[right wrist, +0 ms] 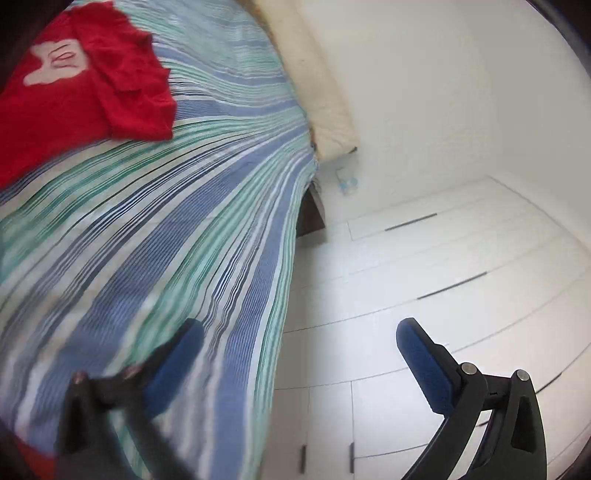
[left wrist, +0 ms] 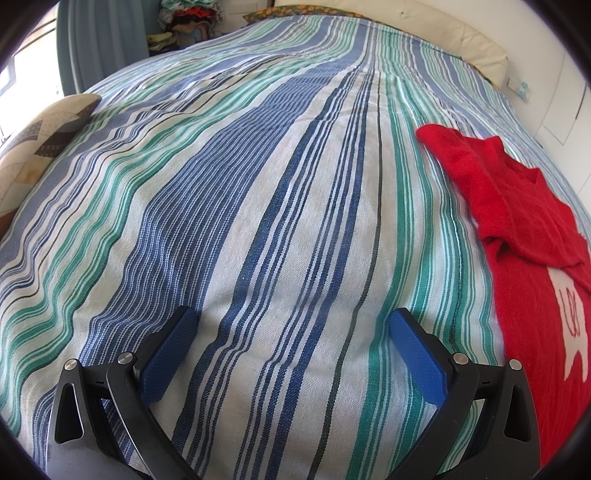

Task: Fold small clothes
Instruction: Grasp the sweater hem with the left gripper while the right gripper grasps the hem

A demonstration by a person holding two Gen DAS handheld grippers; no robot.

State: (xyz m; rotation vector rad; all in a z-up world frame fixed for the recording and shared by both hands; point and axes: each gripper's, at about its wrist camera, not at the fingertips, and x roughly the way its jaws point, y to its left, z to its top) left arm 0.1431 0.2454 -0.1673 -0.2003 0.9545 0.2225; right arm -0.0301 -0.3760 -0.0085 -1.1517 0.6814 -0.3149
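A small red sweater (left wrist: 524, 236) with a white motif lies on the striped bedspread (left wrist: 258, 206), at the right edge of the left wrist view, one sleeve folded across its chest. My left gripper (left wrist: 293, 321) is open and empty, low over the bedspread, left of the sweater. In the right wrist view the sweater (right wrist: 85, 85) lies at the top left, far from my right gripper (right wrist: 299, 332), which is open and empty over the bed's right edge. That view is motion-blurred.
A patterned cushion (left wrist: 40, 147) lies at the bed's left side. A cream headboard (left wrist: 443, 37) and a pile of clothes (left wrist: 188, 18) are beyond the bed. White wardrobe doors and drawers (right wrist: 443, 277) stand close to the bed's right edge.
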